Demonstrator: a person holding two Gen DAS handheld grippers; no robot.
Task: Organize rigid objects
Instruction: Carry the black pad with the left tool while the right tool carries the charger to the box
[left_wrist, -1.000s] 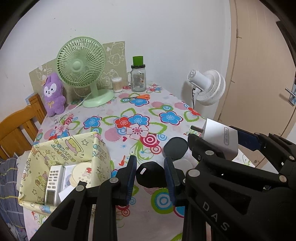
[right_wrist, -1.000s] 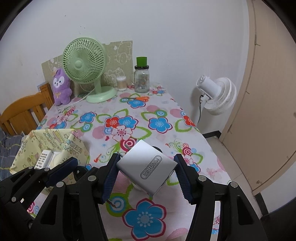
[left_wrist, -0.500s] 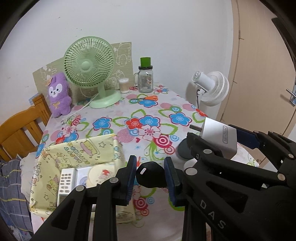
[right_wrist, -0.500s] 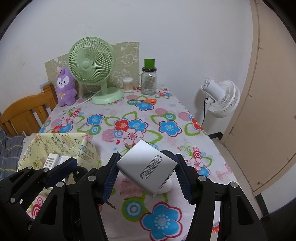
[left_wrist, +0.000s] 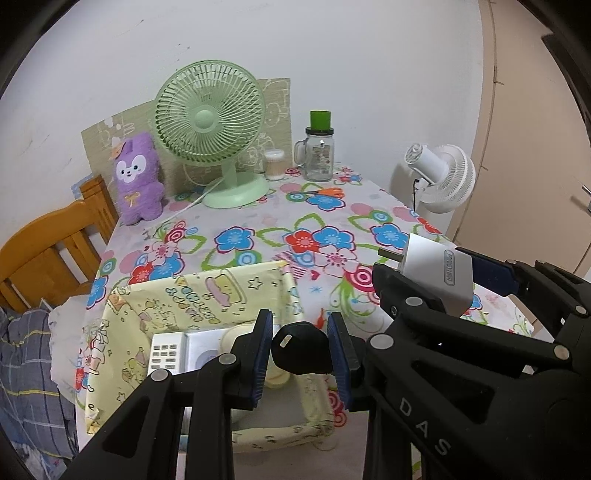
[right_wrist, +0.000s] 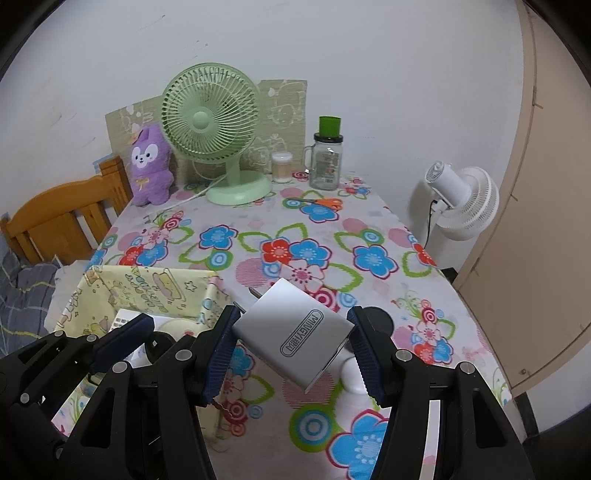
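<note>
Carrying a black knob (left_wrist: 300, 347) pinched in my left claw (left_wrist: 300, 350) and a charger (right_wrist: 295, 339) in my right claw (right_wrist: 293, 347); bin (left_wrist: 207, 291) below already holds a remote (left_wrist: 166, 352)

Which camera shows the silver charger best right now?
The right wrist view: the silver charger sits centred between the right tongs, logo face readable. The left wrist view catches only its side at the right.
</note>
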